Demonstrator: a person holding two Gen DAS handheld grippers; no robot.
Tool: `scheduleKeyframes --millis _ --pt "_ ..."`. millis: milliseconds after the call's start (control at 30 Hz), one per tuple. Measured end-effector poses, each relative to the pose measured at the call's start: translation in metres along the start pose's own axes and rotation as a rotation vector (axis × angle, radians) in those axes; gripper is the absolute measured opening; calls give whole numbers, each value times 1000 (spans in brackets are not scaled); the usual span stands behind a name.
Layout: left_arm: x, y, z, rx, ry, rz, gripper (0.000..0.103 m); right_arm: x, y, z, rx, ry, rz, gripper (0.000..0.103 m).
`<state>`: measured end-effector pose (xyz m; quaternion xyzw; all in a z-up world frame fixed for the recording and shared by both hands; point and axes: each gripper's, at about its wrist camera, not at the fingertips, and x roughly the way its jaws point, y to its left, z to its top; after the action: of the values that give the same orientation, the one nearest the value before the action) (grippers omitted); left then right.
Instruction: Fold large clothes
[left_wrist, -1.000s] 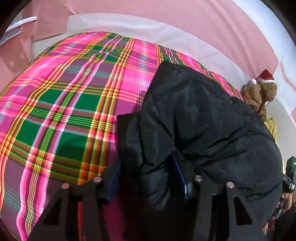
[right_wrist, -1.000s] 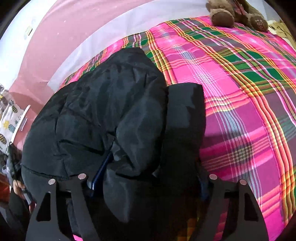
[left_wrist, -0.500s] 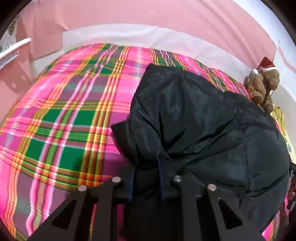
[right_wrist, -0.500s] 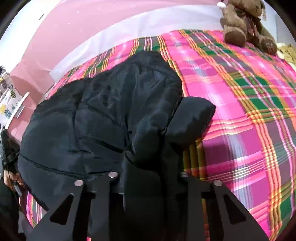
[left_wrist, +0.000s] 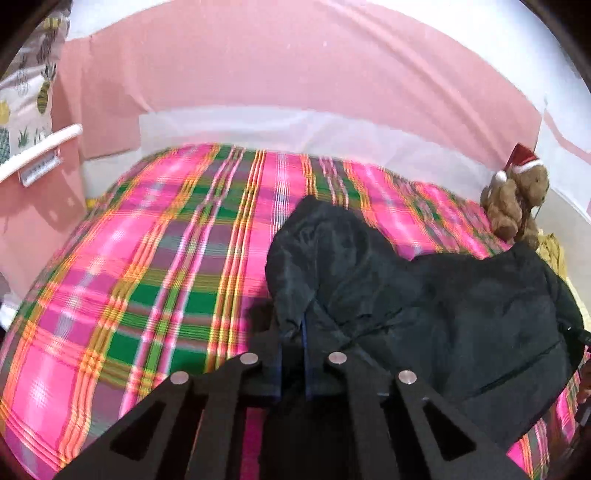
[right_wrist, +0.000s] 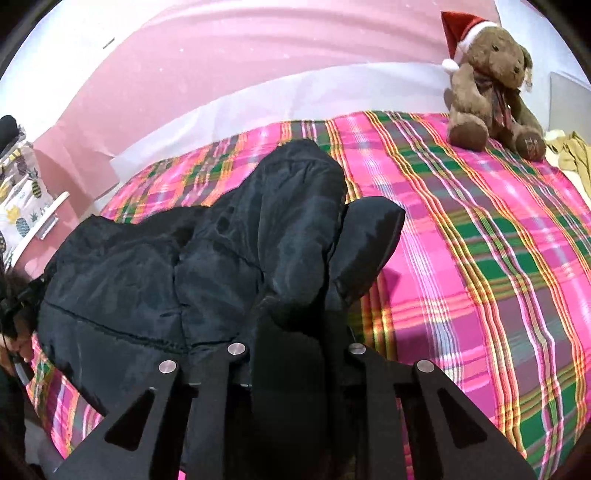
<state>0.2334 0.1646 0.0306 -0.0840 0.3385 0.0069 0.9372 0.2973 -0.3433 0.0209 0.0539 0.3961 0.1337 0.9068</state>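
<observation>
A large black padded jacket (left_wrist: 424, 295) lies bunched on a pink and green plaid bed cover (left_wrist: 147, 277). My left gripper (left_wrist: 291, 339) is shut on a fold at the jacket's left edge and lifts it off the bed. In the right wrist view the same jacket (right_wrist: 184, 280) fills the left and middle. My right gripper (right_wrist: 291, 332) is shut on a thick wad of the jacket's right side, and a sleeve end (right_wrist: 369, 243) sticks out to the right. The fingertips of both grippers are buried in black fabric.
A brown teddy bear with a red Santa hat (right_wrist: 491, 85) sits at the bed's far right corner, also seen in the left wrist view (left_wrist: 517, 199). A pink wall (left_wrist: 295, 66) runs behind the bed. A yellow cloth (right_wrist: 572, 155) lies beside the bear. A pineapple-print fabric (left_wrist: 26, 88) hangs at left.
Both grippers went from open around the jacket's edges to shut on the fabric. They have since risen and tilted up, lifting the jacket so more wall shows.
</observation>
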Motion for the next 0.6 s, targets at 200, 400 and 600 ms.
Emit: scheduleKeyframes --millis 200,400,600 --pt "34 18 -7 -64 124 -30 14 23 -16 -7 60 71 13 26" --pt "51 37 -38 -153 166 -9 52 36 -34 -20 115 125 8 51" --pt "70 30 -50 -155 206 -38 54 48 -48 -27 167 154 47 68"
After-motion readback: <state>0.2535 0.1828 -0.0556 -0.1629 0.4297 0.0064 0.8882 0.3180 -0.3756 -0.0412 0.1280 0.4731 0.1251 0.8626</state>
